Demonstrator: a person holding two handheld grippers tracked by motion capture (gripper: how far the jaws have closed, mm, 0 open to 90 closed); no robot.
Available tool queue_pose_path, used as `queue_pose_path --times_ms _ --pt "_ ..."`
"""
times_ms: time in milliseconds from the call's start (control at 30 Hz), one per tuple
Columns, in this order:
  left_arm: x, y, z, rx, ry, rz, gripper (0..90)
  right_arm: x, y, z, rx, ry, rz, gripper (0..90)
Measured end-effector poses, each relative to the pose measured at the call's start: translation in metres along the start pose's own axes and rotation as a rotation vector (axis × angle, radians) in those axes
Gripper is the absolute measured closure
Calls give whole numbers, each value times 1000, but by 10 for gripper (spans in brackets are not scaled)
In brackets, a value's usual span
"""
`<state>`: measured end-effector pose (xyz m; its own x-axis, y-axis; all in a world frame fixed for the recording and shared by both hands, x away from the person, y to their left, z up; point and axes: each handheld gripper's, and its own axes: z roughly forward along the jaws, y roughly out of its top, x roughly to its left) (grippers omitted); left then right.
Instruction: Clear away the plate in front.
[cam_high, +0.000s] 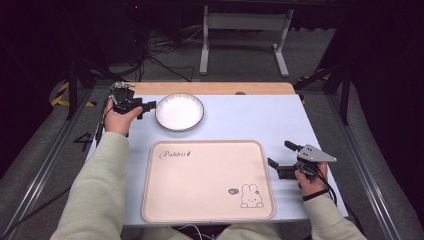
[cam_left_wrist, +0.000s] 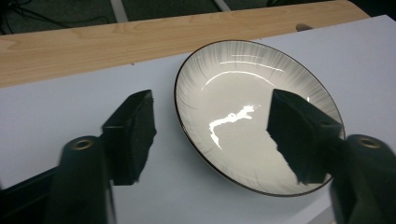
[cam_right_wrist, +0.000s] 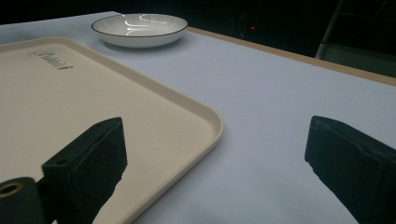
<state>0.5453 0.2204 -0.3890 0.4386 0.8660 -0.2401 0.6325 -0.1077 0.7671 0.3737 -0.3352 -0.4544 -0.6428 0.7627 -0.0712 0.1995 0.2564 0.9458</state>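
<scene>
High view shows the left gripper (cam_high: 147, 107) spread wide, its jaws straddling the near rim of the white plate (cam_high: 179, 112) as if lining up a grasp. The right gripper (cam_high: 283, 159), also spread, waits beside the tray (cam_high: 207, 180), holding nothing.

A wooden table (cam_high: 215, 88) is covered by a pale blue-white sheet (cam_high: 240, 117); a bare wood strip is left along the far edge. Directly on the sheet are set a round white ribbed plate with a dark rim (cam_high: 179, 112), far left, and a beige rectangular plastic tray with a rabbit print (cam_high: 208, 180), near centre, well apart.
</scene>
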Motion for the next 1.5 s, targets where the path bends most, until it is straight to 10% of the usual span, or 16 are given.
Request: queue_pose_path --times_ms 900,1500 --pt "23 -9 50 145 -87 -227 296 1 0 0 -5 -1 -12 57" --pt "21 -17 64 218 -91 -227 465 2 0 0 -4 1 -22 57"
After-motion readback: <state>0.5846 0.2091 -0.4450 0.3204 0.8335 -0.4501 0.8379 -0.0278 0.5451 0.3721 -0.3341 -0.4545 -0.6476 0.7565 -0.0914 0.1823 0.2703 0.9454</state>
